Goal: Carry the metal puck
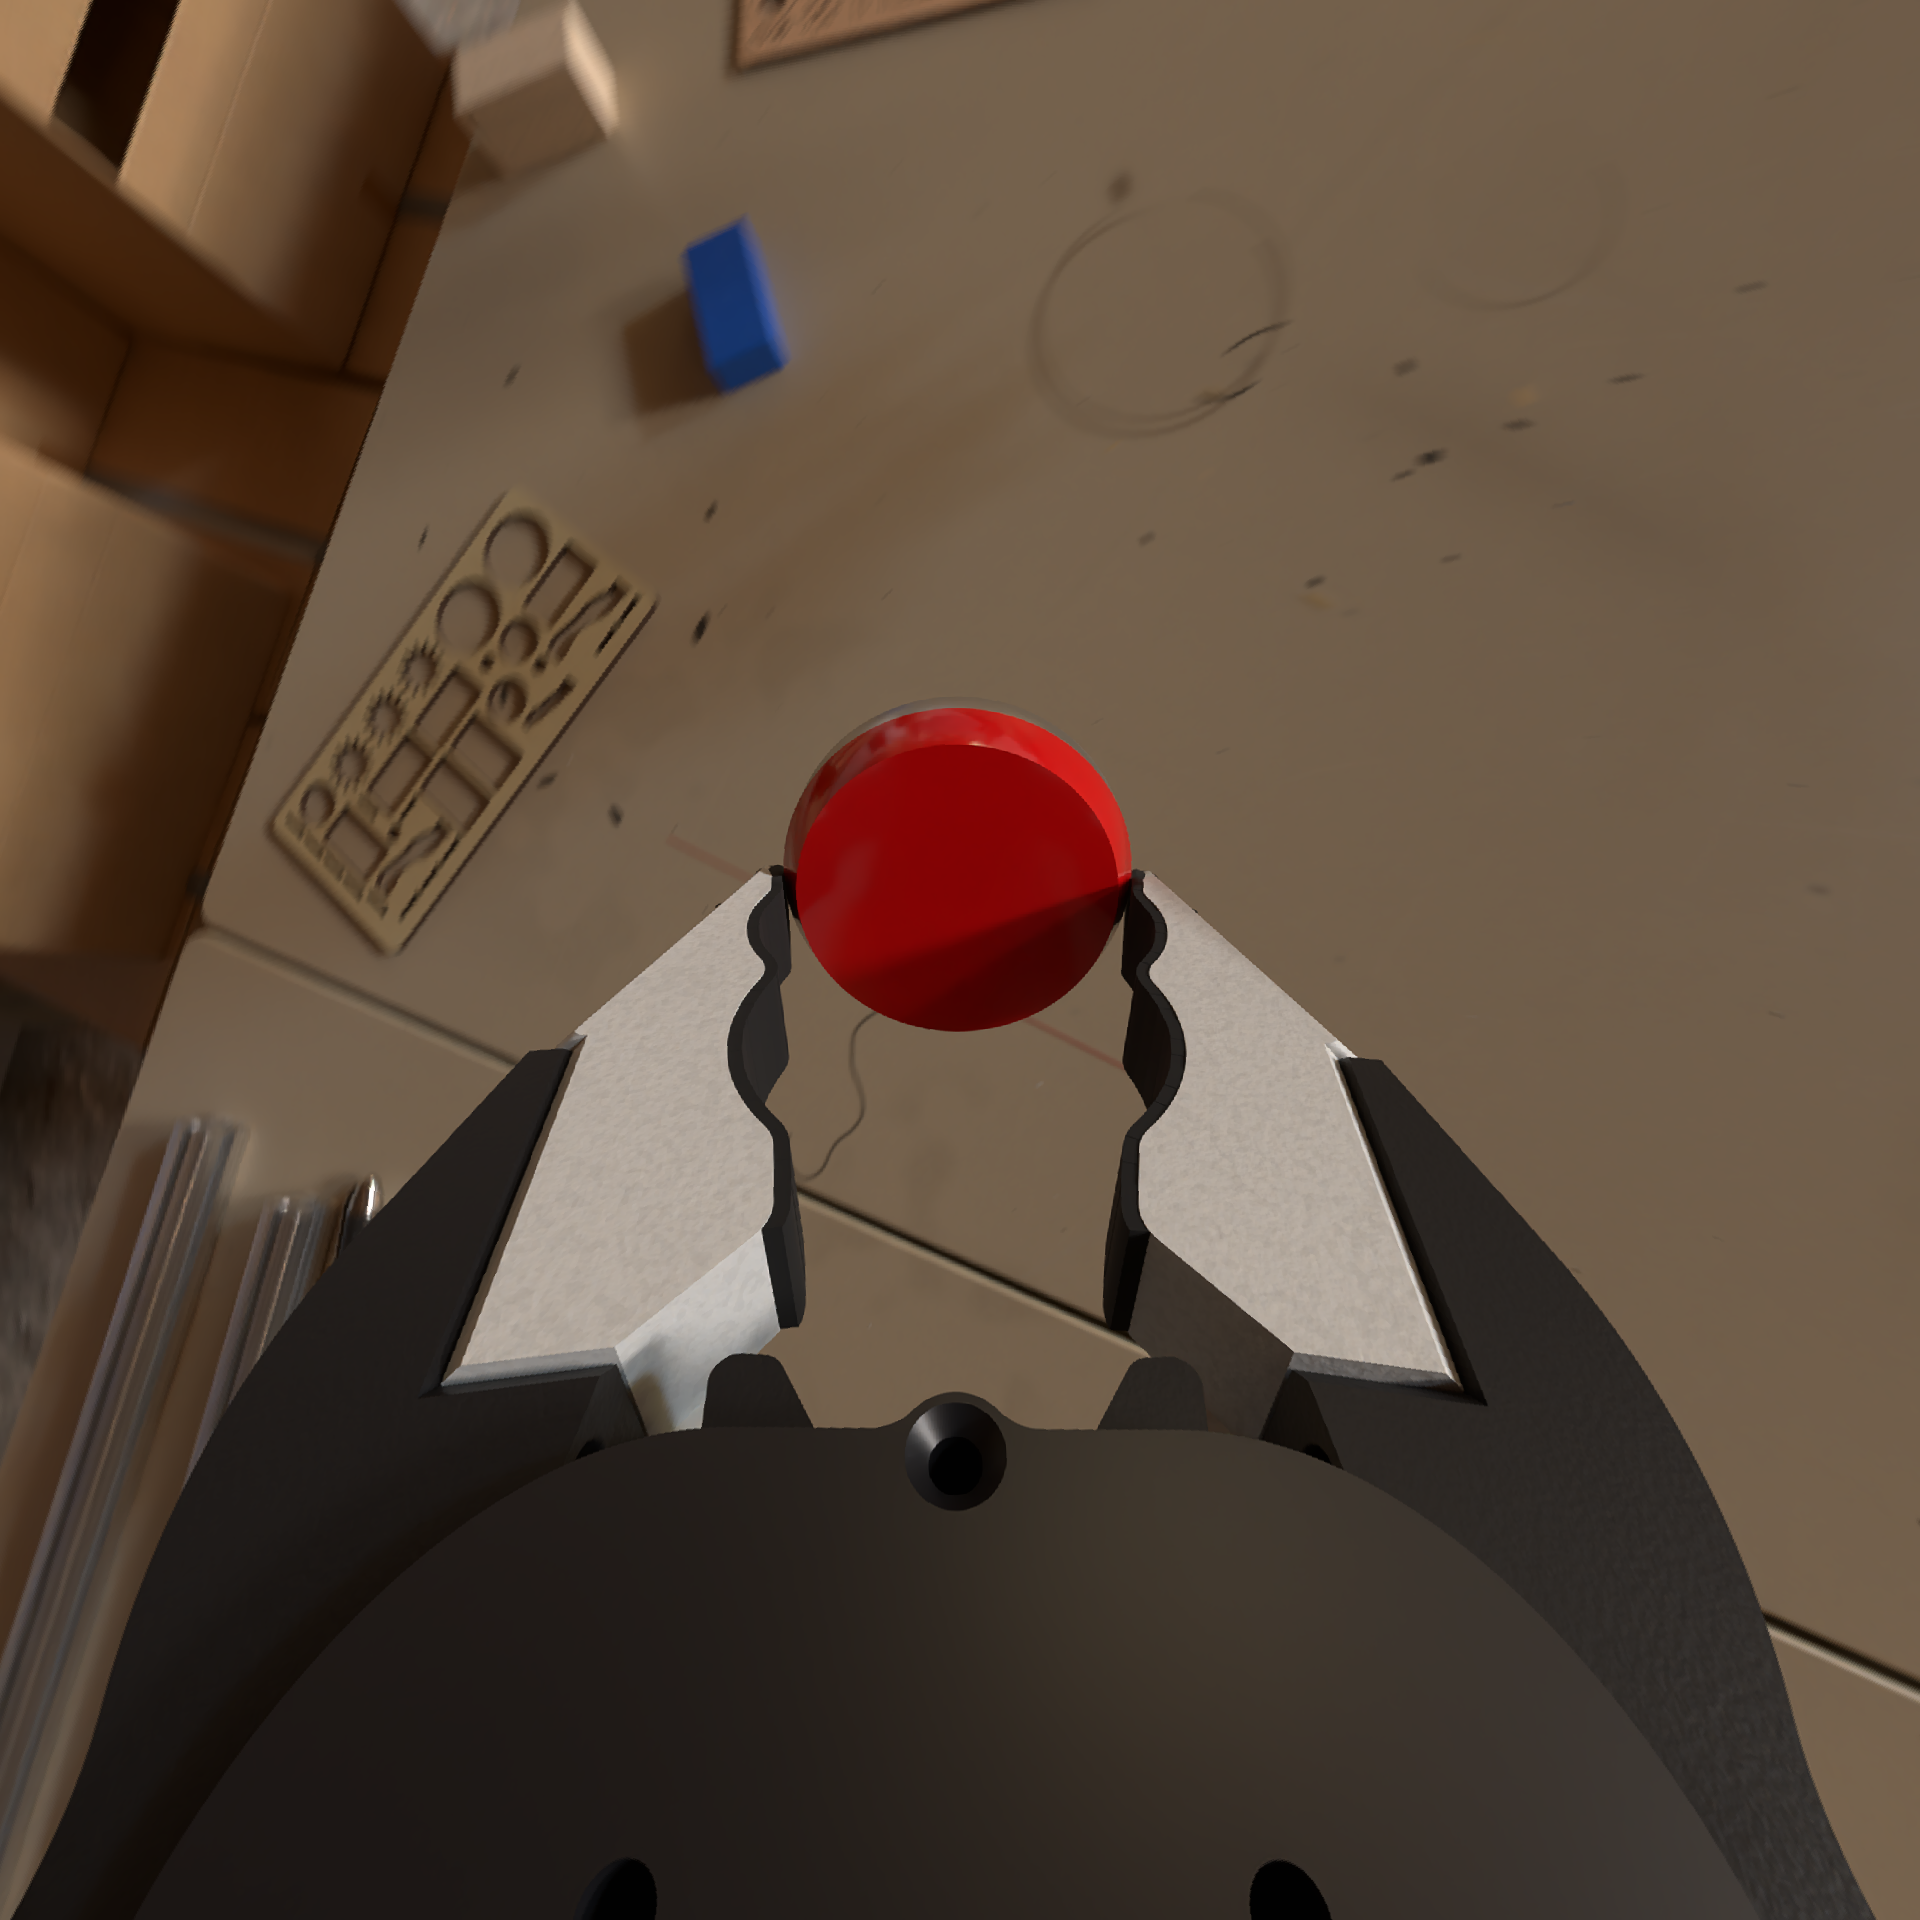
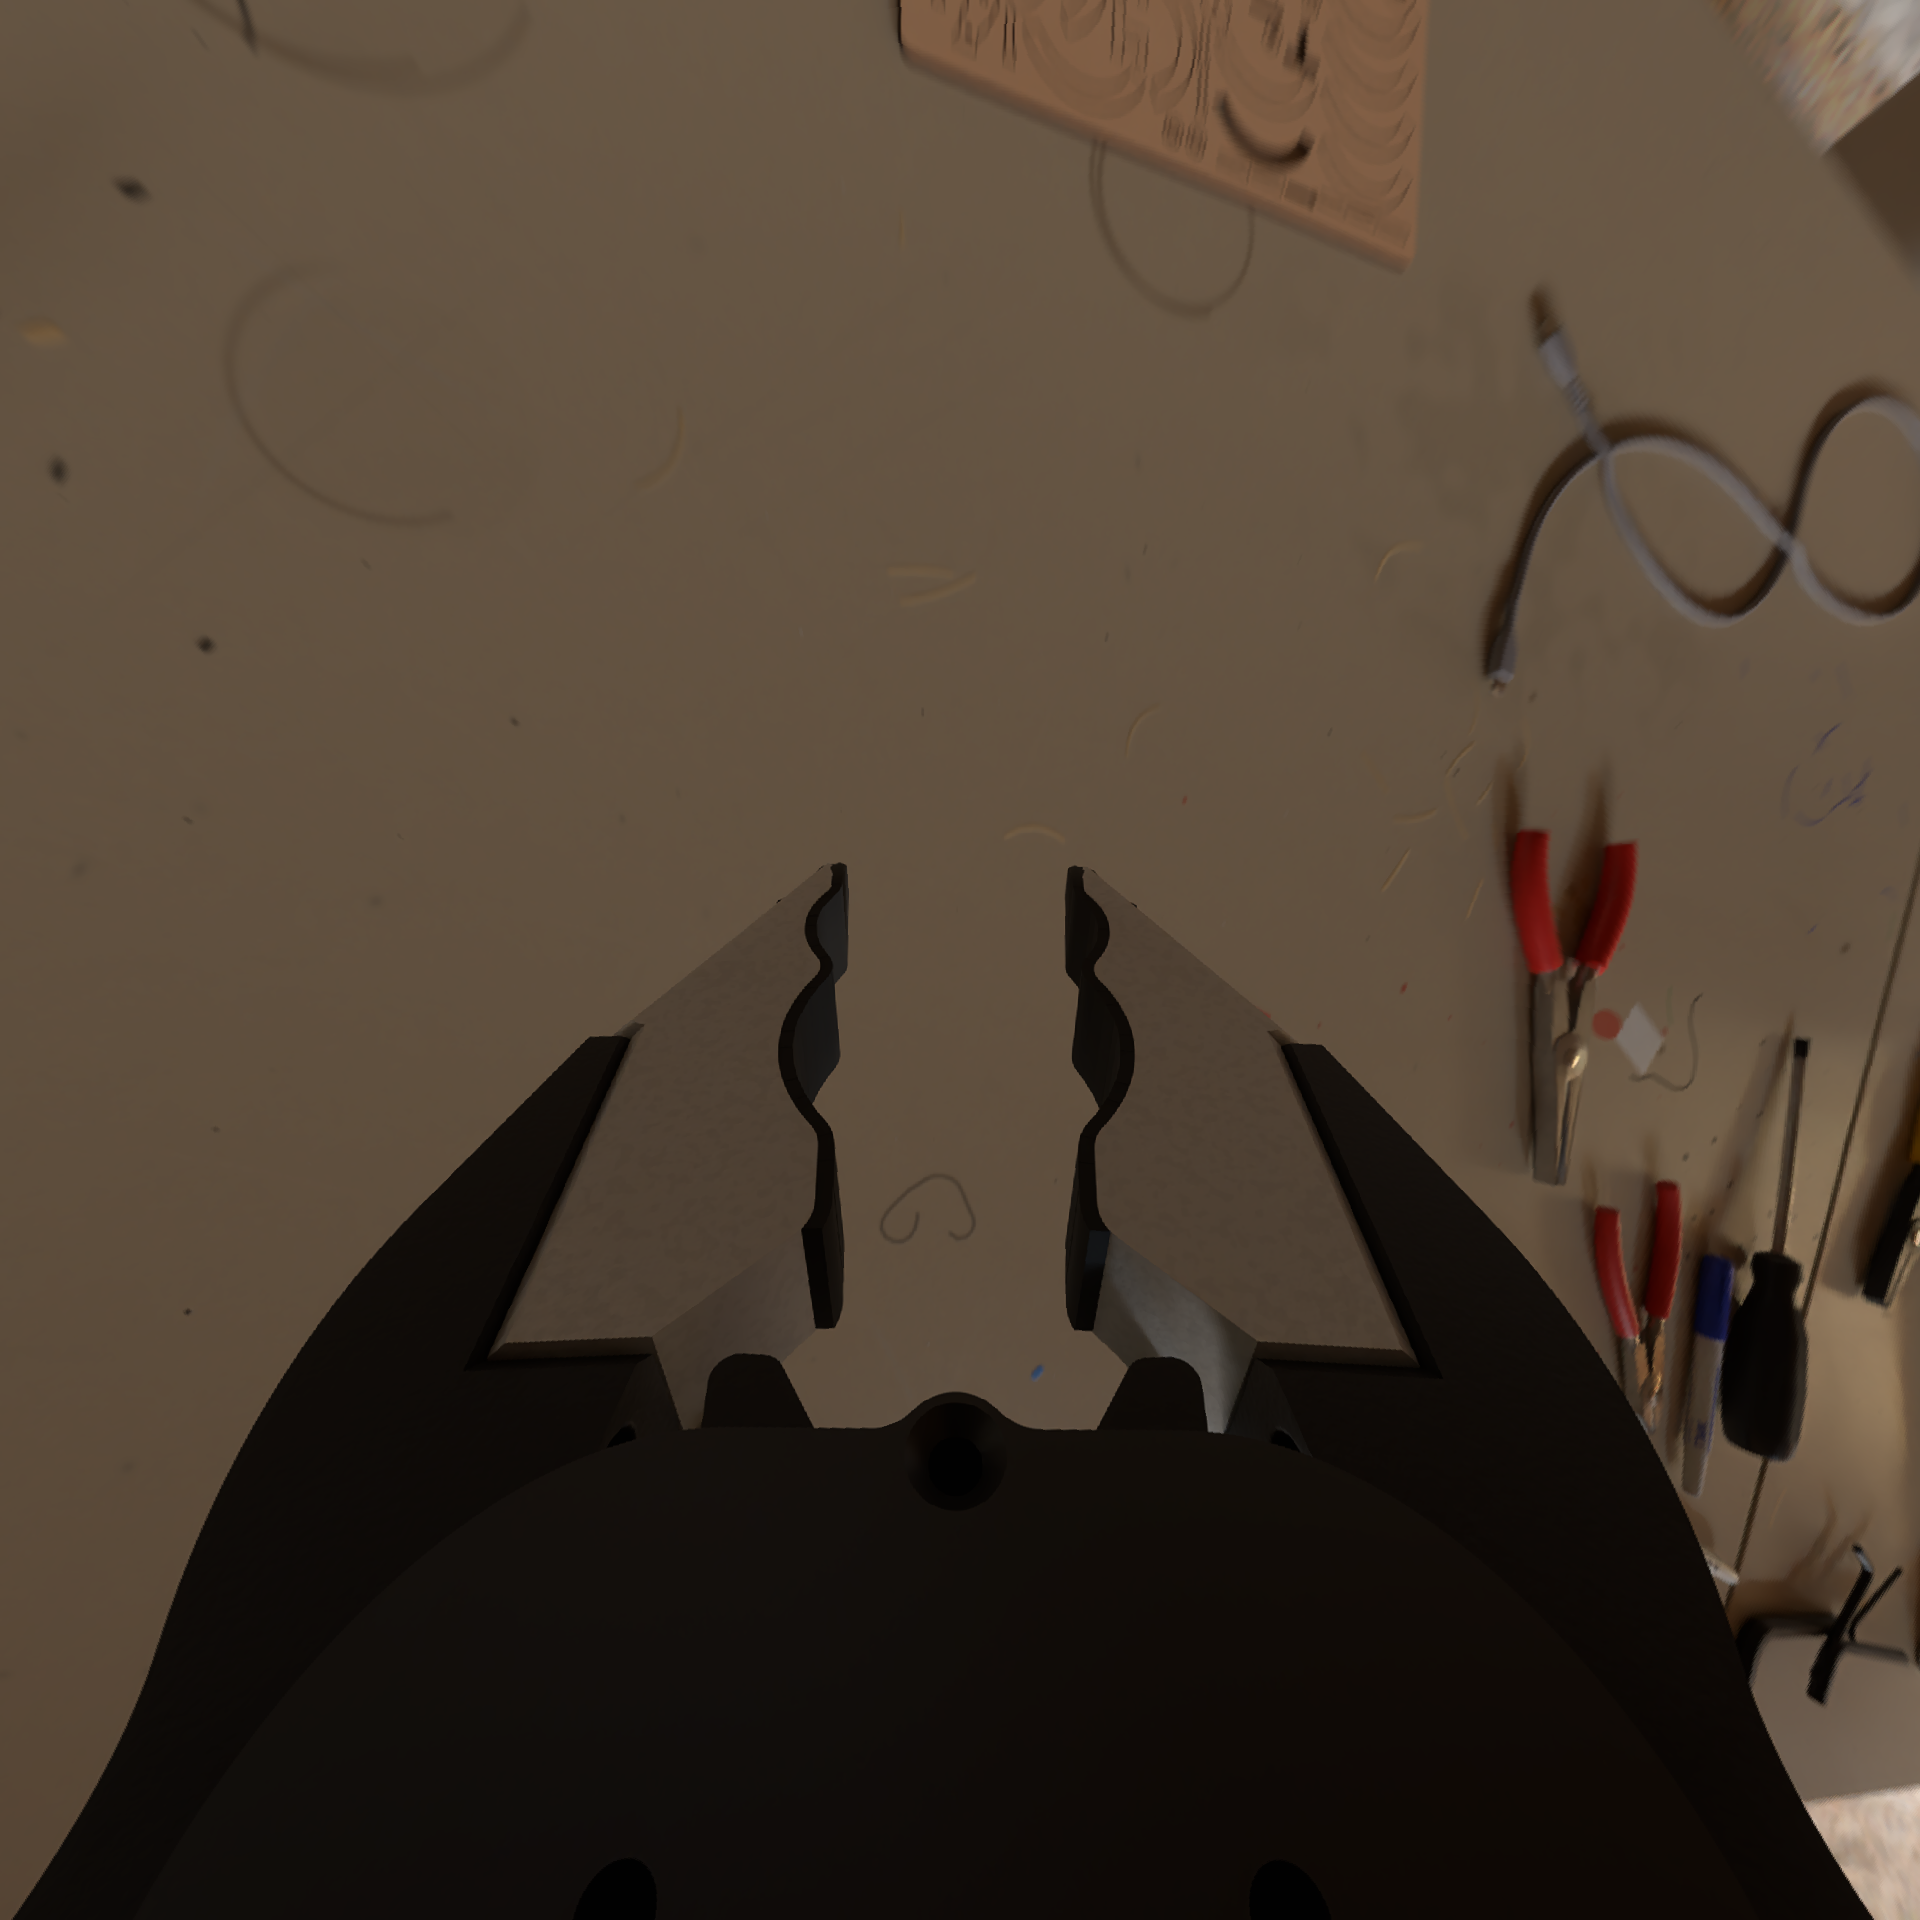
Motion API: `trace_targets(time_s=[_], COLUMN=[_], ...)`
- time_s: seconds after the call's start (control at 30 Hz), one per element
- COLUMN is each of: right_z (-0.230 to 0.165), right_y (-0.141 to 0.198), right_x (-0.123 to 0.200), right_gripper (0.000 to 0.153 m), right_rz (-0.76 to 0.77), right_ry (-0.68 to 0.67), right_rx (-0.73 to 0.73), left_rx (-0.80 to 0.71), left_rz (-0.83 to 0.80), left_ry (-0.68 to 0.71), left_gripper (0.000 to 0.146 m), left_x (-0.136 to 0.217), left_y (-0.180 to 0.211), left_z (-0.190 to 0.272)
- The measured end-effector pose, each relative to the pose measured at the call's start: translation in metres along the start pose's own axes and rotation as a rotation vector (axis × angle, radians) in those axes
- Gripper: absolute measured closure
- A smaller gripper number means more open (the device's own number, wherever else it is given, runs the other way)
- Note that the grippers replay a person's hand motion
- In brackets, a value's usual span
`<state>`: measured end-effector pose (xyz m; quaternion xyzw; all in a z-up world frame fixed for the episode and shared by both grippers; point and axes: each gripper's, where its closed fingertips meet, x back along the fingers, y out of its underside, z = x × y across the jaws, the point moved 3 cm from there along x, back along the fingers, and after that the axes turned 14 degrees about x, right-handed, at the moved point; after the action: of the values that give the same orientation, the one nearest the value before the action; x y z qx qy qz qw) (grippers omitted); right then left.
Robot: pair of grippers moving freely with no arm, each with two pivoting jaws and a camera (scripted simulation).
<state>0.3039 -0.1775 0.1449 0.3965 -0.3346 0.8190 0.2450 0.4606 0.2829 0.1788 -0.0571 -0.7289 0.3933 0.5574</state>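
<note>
In the left wrist view my left gripper (image 1: 956, 883) is shut on the metal puck (image 1: 951, 873), a glossy red disc pinched by its edge between the two fingertips and held above the brown worktable (image 1: 1351, 727), its flat face tilted toward the camera. In the right wrist view my right gripper (image 2: 956, 883) is open and empty, its jaws apart over bare table (image 2: 623, 675). The puck does not show in the right wrist view.
Left wrist view: a blue block (image 1: 732, 301) on a small wooden block, a cut-out wooden stencil sheet (image 1: 457, 717), cardboard boxes (image 1: 156, 260) at left, metal rods (image 1: 125, 1351) at lower left. Right wrist view: an engraved wooden board (image 2: 1195, 104), a grey cable (image 2: 1714, 520), red-handled pliers (image 2: 1569, 987), a screwdriver (image 2: 1766, 1330).
</note>
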Motion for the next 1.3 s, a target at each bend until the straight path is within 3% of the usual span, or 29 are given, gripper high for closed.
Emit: trace_targets(time_s=[0.23,0.47,0.63,0.9,1.3], right_z=[-0.027,-0.113,-0.152,-0.177,-0.194], right_y=[-0.058,-0.126,-0.152,-0.168,-0.171], right_x=[0.044,0.067,0.075,0.07,0.049], right_gripper=[0.111,0.104,0.099,0.088,0.087], right_rz=[0.336,0.725,0.9,0.976,0.89], right_ry=[0.01,-0.333,-0.46,-0.554,-0.563], right_rx=[0.125,0.285,0.316,0.267,0.294], left_rx=[-0.204,-0.341,-0.372,-0.397,-0.435], left_rz=[0.113,0.102,0.067,0.029,-0.008], left_ry=[0.236,0.456,0.545,0.582,0.6], left_gripper=[0.081,0.082,0.082,0.082,0.082], left_x=[0.014,-0.005,-0.02,-0.032,-0.039], left_y=[-0.027,-0.036,-0.035,-0.032,-0.027], left_z=[0.075,0.141,0.165,0.183,0.197])
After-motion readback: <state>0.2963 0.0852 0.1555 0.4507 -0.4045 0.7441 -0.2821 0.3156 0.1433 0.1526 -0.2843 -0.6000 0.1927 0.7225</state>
